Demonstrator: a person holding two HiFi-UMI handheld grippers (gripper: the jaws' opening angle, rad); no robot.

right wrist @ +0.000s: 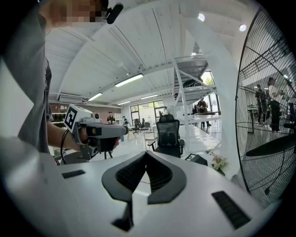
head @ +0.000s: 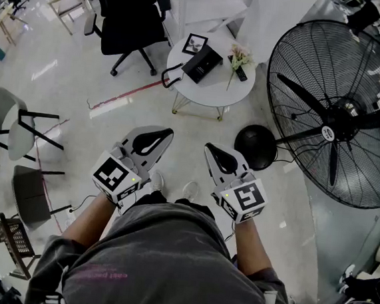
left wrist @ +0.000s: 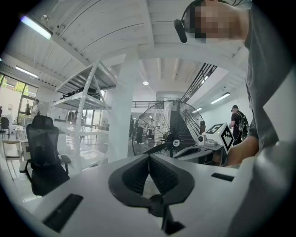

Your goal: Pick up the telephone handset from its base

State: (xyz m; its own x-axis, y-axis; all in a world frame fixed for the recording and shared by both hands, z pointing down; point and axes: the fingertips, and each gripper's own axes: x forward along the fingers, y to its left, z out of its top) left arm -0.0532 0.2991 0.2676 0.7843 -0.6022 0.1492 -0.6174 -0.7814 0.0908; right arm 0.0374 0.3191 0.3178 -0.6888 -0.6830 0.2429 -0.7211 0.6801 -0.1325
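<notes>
A black telephone (head: 202,64) stands on a small round white table (head: 212,90) some way ahead of me, and its dark cord (head: 171,77) loops over the table's left edge. The handset is too small to tell apart from the base. The phone's corner (right wrist: 200,159) also shows in the right gripper view. My left gripper (head: 167,134) (left wrist: 149,155) and right gripper (head: 208,146) (right wrist: 146,153) are held side by side near my waist, well short of the table. Both are shut with nothing between the jaws.
A picture frame (head: 195,43), flowers (head: 240,55) and a remote (head: 238,70) share the table. A large floor fan (head: 337,115) with a round black base (head: 256,146) stands at the right. A black office chair (head: 128,15) stands beyond the table, grey chairs (head: 15,130) at the left.
</notes>
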